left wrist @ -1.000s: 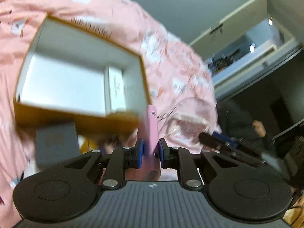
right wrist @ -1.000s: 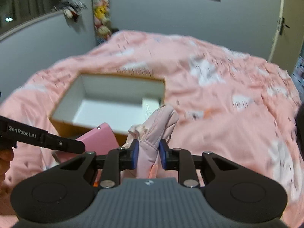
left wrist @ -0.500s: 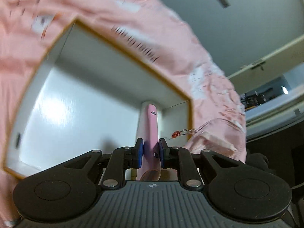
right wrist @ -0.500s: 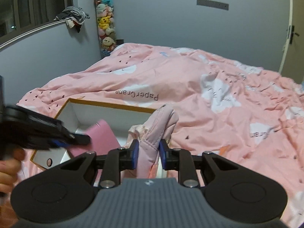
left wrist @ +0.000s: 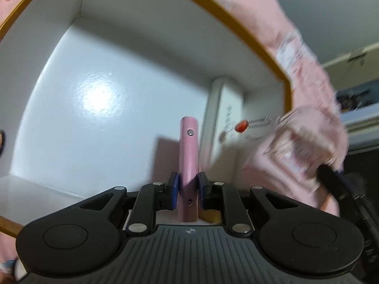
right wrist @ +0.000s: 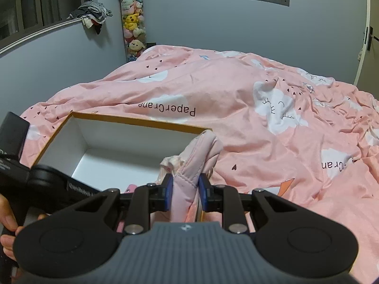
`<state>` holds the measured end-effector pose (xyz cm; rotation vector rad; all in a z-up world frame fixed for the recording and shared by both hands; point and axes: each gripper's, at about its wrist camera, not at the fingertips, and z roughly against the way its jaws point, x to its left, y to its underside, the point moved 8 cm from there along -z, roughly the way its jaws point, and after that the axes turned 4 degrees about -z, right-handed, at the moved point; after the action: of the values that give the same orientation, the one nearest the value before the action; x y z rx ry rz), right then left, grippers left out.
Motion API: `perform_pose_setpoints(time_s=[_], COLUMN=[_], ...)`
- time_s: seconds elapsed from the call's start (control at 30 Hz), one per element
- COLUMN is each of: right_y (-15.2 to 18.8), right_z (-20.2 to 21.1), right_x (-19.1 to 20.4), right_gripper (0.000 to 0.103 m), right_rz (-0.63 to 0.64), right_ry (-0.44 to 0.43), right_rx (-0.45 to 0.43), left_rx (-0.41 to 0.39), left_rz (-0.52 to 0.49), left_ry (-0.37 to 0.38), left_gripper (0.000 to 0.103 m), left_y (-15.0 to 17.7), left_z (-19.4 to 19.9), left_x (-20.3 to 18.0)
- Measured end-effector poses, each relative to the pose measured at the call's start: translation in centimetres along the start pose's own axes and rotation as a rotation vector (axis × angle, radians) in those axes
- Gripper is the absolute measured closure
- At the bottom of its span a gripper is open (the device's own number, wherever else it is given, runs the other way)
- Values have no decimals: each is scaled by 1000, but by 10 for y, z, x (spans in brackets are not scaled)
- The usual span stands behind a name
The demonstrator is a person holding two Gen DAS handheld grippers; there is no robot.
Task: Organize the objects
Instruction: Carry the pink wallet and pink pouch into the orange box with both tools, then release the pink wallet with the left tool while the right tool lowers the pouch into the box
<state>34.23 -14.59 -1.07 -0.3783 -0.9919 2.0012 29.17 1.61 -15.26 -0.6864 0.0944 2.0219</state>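
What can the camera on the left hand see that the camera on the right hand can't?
Only the left camera shows the pink case pinched in the left tool, a small white box in the corner and a red bead. Only the right camera shows the stuffed toys, the window and a hand. Both show the big white box, the pink blanket and the pink cloth pinched in the right tool.
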Motion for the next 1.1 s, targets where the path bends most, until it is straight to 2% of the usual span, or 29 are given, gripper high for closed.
perform_pose_setpoints(time_s=[0.13,0.27,0.33,0.47,0.6,0.77,0.97,1.1], right_y=[1,2,2,3,2,2,5,7], right_z=[-2,-3,-4,-5,-5,-7,-11,-14], right_x=[2,1,1,1,1,4,3,3], right_gripper=[79,79,79,79,78,78,78,78], right_rz=[5,11,16,13,21,37,52,57], right_ry=[-7,-8,-5,-13,-14,-25,-39,-65], right_rx=[3,5,5,14,10,10,28,38], left_rx=[57,108,144,167,160,232,235,229], left_rz=[-92,-194,-245,-288,-325,-318,-346,-298], left_ry=[-86,-213,-244,-215,-267,-267,-261,-218], left_gripper=[83,81,81,81,81,79,78,78], left_y=[5,3,3,-3,-18,-24,-21,-22], left_z=[-7,-11,-15,-18,-27,-46,-51,-47], left_x=[-3,-3,-3,-10,-11,-8,-12,-6])
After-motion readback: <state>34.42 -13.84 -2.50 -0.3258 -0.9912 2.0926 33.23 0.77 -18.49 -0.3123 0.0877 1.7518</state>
